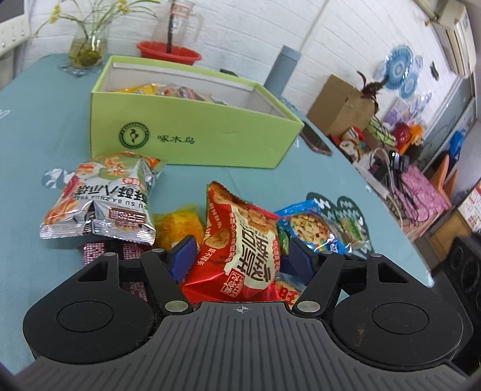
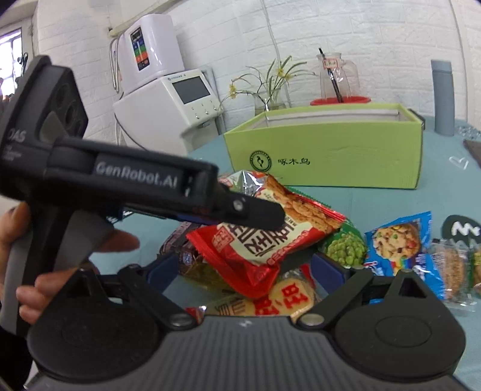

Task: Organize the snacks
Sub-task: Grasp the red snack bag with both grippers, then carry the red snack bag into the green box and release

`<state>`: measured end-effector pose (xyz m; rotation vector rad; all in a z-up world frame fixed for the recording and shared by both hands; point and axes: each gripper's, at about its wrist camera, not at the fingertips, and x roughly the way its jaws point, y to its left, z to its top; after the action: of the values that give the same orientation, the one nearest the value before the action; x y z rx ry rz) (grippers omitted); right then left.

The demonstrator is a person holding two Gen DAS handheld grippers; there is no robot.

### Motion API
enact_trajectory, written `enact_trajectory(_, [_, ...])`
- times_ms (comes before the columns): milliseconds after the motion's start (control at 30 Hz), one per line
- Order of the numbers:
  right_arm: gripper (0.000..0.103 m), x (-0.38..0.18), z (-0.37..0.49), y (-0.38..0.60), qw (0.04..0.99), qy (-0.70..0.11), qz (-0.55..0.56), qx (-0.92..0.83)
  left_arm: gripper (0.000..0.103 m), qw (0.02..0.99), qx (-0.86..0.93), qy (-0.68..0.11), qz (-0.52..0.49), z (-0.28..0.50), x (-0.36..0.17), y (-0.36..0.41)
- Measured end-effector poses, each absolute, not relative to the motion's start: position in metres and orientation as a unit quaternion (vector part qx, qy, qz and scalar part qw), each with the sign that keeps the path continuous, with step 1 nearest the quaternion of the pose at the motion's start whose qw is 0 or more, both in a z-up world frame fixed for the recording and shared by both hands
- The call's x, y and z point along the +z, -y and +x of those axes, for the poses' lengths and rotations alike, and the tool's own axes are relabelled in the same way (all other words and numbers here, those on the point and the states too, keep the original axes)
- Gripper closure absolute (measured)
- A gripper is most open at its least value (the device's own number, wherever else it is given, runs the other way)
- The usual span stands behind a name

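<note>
Red snack packet lying on top of the snack pile, toward the near edge of the surface, between the two blue fingers of the left gripper. Left fingers touching both sides of the packet, apparently clenched on it, though not surely pressing. Right gripper hovering just beside, fingers spread wide and released, nothing gripped, packets lying below its gap.

For a clean lift, judged best: squeeze the puffed middle of the packet, not the crimped end; close gently so the air cushion does not pop or slip; rise straight before swinging toward the green box, well apart at the far side. Worth keeping the right gripper clear of the left one's path.

Around the packet: a silver-green bag to the left, a yellow packet just beside, a blue cookie packet to the right, a green pea packet and round rice-cracker packs underneath. Box already holding several snacks.

Surface covered in teal cloth. At the far edge a glass vase with yellow flowers, a red bowl, a glass pitcher, a grey bottle, a phone beside the box. White brick wall behind; white appliance at one side, clutter and cardboard box at the other.
</note>
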<state>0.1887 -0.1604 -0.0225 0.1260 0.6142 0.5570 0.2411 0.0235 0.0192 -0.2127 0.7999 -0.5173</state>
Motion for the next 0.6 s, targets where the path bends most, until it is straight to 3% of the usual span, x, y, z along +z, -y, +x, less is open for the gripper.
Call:
enact_trajectory(33, [0.011, -0.026, 0.195, 0.159, 0.911, -0.303, 0.066, 0.272, 0.081, 0.887, -0.243, -0.382, -0.093, 0.24, 0.018, -0.023])
enact_trajectory(67, [0.024, -0.028, 0.2, 0.157, 0.908, -0.309, 0.069, 0.275, 0.088, 0.89, -0.234, -0.381, -0.085, 0.239, 0.018, -0.023])
enact_trajectory(100, [0.03, -0.028, 0.203, 0.154, 0.904, -0.314, 0.071, 0.283, 0.089, 0.892, -0.232, -0.379, -0.085, 0.236, 0.019, -0.025])
enact_trajectory(333, [0.03, 0.001, 0.19, 0.142, 0.918, -0.264, 0.024, 0.295, 0.089, 0.889, -0.248, -0.355, -0.145, 0.242, 0.05, -0.048])
enact_trajectory(600, [0.029, 0.048, 0.264, 0.168, 0.934, -0.228, -0.005, 0.276, 0.088, 0.887, -0.273, -0.341, -0.149, 0.346, 0.095, -0.014])
